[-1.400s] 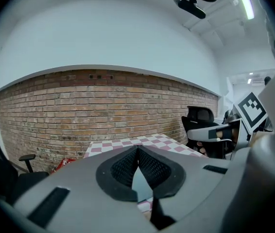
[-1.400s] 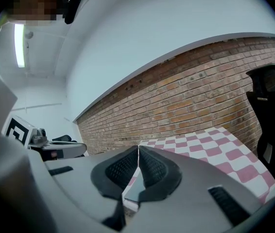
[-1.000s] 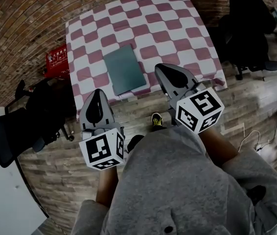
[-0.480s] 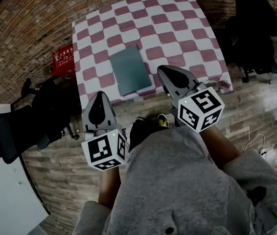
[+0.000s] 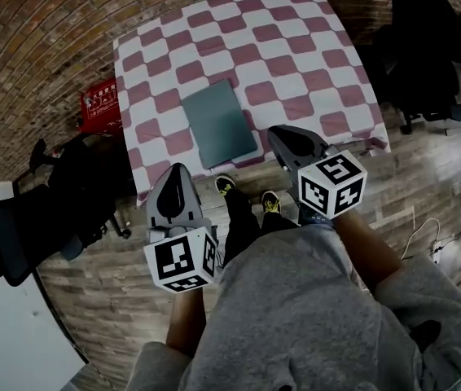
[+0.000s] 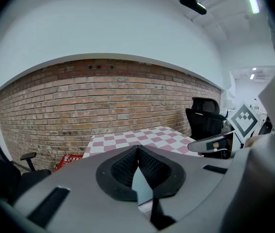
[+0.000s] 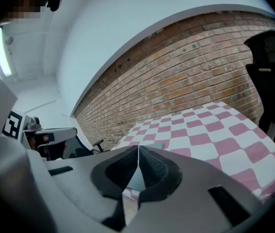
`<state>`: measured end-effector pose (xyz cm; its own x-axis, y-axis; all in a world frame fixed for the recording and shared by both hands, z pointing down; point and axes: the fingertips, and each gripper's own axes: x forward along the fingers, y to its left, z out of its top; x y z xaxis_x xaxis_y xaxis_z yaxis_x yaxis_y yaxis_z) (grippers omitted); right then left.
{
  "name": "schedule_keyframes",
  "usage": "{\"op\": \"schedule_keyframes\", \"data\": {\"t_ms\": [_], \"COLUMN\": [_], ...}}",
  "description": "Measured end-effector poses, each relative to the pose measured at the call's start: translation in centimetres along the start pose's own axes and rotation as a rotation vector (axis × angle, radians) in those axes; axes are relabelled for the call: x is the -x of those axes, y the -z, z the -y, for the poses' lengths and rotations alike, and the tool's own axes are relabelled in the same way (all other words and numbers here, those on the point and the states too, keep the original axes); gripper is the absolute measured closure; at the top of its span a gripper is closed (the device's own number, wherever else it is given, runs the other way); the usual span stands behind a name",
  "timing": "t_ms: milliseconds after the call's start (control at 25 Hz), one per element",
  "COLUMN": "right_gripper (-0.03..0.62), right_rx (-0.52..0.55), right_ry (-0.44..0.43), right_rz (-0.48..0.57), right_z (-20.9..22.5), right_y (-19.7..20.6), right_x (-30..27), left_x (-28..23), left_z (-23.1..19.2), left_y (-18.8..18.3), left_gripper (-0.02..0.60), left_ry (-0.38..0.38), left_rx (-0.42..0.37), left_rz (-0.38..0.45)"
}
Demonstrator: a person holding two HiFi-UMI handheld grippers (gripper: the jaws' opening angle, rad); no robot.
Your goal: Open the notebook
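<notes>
A closed grey-green notebook (image 5: 218, 122) lies flat on the pink-and-white checked table (image 5: 296, 47), near its front edge and left of the middle. My left gripper (image 5: 177, 169) hangs short of the table's front edge, below and left of the notebook, with its jaws shut and nothing in them. My right gripper (image 5: 279, 132) is over the front edge just right of the notebook, also shut and empty. In the left gripper view the jaws (image 6: 137, 147) meet at the tip. In the right gripper view the jaws (image 7: 138, 147) meet too, with the checked table (image 7: 210, 130) beyond.
A red crate (image 5: 98, 103) stands on the floor left of the table. Black office chairs stand at the left (image 5: 35, 218) and right (image 5: 422, 47). A brick wall (image 5: 43, 31) runs behind the table. The person's legs and shoes (image 5: 245, 198) are at the table's front edge.
Both grippers have sunk lower in the head view, the right one more. The person's legs and shoes have come into sight by the table's front edge. The notebook lies as before.
</notes>
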<state>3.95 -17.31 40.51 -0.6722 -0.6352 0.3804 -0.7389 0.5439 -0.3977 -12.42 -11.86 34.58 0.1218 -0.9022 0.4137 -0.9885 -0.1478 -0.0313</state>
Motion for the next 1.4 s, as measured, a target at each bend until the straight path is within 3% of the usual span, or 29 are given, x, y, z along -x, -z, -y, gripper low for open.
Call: {"op": "schedule_keyframes", "data": {"t_ms": [480, 640, 760, 1120, 1400], "right_gripper": [0.560, 0.477, 0.471, 0.468, 0.477], "right_rx": [-0.167, -0.262, -0.297, -0.394, -0.471], "right_ry": [0.024, -0.007, 0.014, 0.069, 0.046], "right_rz": [-0.161, -0.224, -0.251, -0.273, -0.241], "right_z": [2.1, 2.0, 2.5, 3.8, 3.8], "right_y": [8.4, 11.1, 12.6, 15.1, 15.0], "right_x": [-5.6, -6.8, -7.4, -8.5, -8.7], "left_x": [-1.8, -2.5, -3.3, -5.1, -5.5], "left_z": [-1.5, -1.6, -1.6, -0.7, -1.0], "left_y": [3.2, 4.3, 5.0, 6.3, 6.2], "left_gripper": [0.572, 0.572, 0.572, 0.572, 0.572], "left_ry": [0.009, 0.026, 0.039, 0.093, 0.096], "left_rx": [0.032, 0.036, 0.034, 0.011, 0.007], "left_rz": [-0.071, -0.098, -0.118, -0.168, -0.175]}}
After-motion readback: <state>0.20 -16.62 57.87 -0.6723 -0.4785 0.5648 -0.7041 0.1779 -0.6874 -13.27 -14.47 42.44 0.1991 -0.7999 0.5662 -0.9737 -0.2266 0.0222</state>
